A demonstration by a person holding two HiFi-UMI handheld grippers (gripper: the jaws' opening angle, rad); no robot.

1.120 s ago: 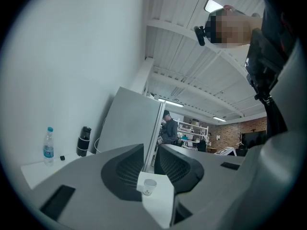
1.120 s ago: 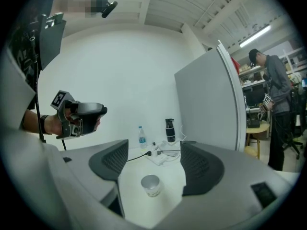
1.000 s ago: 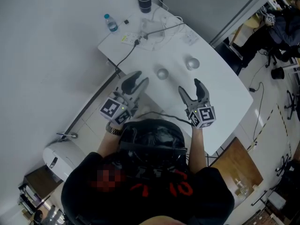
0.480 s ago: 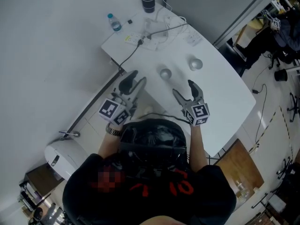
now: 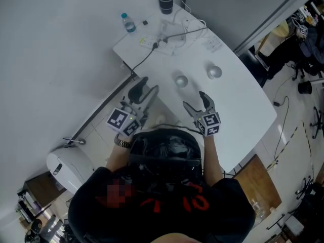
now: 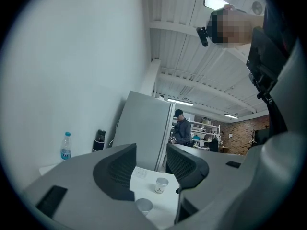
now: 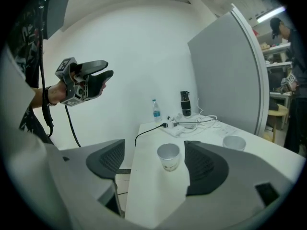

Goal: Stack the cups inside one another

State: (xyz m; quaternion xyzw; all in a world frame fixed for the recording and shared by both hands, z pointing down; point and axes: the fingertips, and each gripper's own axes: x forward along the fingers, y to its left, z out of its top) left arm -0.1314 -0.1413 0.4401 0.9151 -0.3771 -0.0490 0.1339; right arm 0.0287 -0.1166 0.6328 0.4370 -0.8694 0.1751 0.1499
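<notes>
1. Head view: near cup (image 5: 180, 80) and far cup (image 5: 214, 72) are standing apart on the counter (image 5: 243, 110).
2. Left gripper view: my left gripper (image 6: 151, 147) jaws have just been opening, are standing half apart, empty.
3. Right gripper view: my right gripper (image 7: 154, 143) jaws have just been opening, are gaping wide; near cup is sitting ahead, untouched.

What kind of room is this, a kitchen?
Probably not; it looks like a workshop or lab office. A white table carries tangled cables, a grey partition stands beside it, and shelves of gear stand behind.
</notes>
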